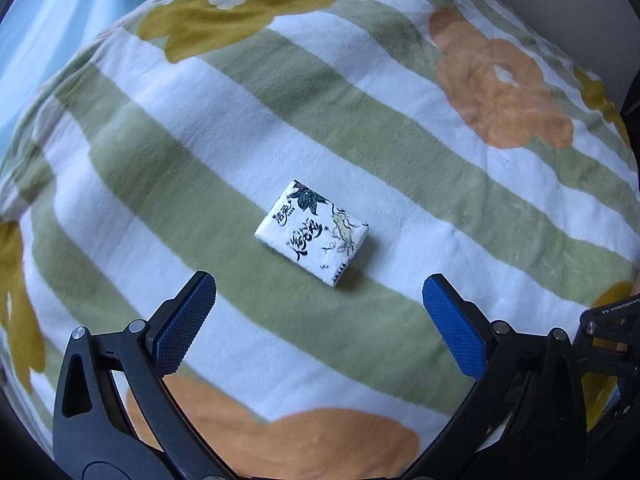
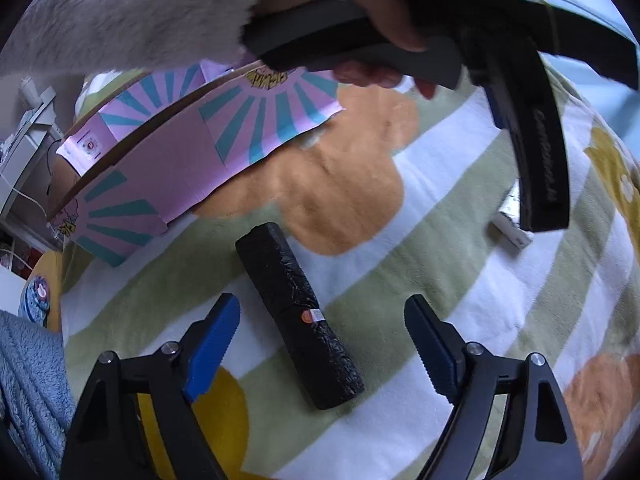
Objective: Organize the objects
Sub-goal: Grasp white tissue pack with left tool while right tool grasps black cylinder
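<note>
A small white tissue pack [image 1: 312, 232] with dark lettering and a leaf print lies flat on the striped flowered blanket [image 1: 160, 184]. My left gripper [image 1: 320, 292] hovers just short of it, open, with blue pads wide apart and nothing between them. In the right wrist view a black plastic-wrapped roll [image 2: 298, 314] with a small orange sticker lies slantwise on the blanket. My right gripper [image 2: 322, 320] is open and straddles the roll's lower half without its pads touching it. The left gripper's body and the hand holding it cross the top of this view, partly hiding the tissue pack [image 2: 510, 226].
A flattened pink cardboard box [image 2: 180, 160] with teal rays lies at the blanket's far left edge. A grey fuzzy sleeve [image 2: 132, 12] fills the upper left. Blue fleece [image 2: 28, 392] bunches at the lower left. White furniture and cables stand beyond the bed's left side.
</note>
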A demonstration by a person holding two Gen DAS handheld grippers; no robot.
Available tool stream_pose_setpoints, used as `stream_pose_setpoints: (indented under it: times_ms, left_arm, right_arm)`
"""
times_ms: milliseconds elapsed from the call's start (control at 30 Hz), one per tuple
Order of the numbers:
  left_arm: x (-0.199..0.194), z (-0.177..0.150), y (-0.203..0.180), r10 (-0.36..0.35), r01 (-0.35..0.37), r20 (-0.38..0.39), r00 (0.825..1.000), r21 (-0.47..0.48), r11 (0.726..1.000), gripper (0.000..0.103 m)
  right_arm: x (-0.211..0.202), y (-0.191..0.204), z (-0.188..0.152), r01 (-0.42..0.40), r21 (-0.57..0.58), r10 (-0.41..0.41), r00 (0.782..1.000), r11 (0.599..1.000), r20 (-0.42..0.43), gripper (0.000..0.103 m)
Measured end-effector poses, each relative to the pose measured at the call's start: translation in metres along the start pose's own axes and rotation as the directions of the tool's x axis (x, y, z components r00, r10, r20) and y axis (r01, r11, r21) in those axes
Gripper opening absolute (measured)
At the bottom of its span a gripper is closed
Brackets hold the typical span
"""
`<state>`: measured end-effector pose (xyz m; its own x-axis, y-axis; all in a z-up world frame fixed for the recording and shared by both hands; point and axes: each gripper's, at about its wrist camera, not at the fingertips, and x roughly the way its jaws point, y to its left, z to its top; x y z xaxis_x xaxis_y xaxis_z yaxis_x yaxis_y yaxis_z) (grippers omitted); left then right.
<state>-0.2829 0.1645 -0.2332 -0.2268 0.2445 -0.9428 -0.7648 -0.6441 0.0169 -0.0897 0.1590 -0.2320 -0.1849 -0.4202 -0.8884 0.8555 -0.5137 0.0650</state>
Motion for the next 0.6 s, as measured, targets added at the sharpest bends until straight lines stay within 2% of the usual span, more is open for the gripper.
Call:
stream_pose_setpoints:
  times_ms: [100,167,367,433,500,600]
  left_arm:
    - [0.02,0.009,0.0,-0.011,0.011,-0.01,1.0,0.072,0.997,0.103]
    - [0.029,0.014,0.003,-0.043,0.045,-0.023,0.999,0.096,0.994,0.103]
    - [0.043,0.022,0.006,-0.075,0.083,-0.051,0.996,0.171,0.982,0.101]
    - [0.046,0.025,0.009,-0.092,0.102,-0.061,0.994,0.177,0.979,0.094]
    - [0.049,0.027,0.012,-0.112,0.122,-0.07,0.991,0.173,0.977,0.077]
    - [0.052,0.027,0.009,-0.121,0.136,-0.082,0.989,0.209,0.968,0.066]
  right_arm:
    - [0.018,0.003,-0.002,-0.032,-0.052,0.031,0.999,0.998,-0.015,0.074]
    - [0.029,0.004,-0.003,-0.057,-0.075,0.055,0.998,0.996,-0.031,0.07]
    - [0.049,0.007,-0.005,-0.149,-0.102,0.14,0.986,0.984,-0.086,0.047]
    - [0.054,0.01,-0.005,-0.154,-0.121,0.142,0.985,0.981,-0.102,0.041]
    - [0.056,0.011,-0.005,-0.146,-0.145,0.131,0.986,0.979,-0.106,0.035]
    - [0.059,0.007,-0.004,-0.163,-0.133,0.149,0.983,0.978,-0.108,0.033]
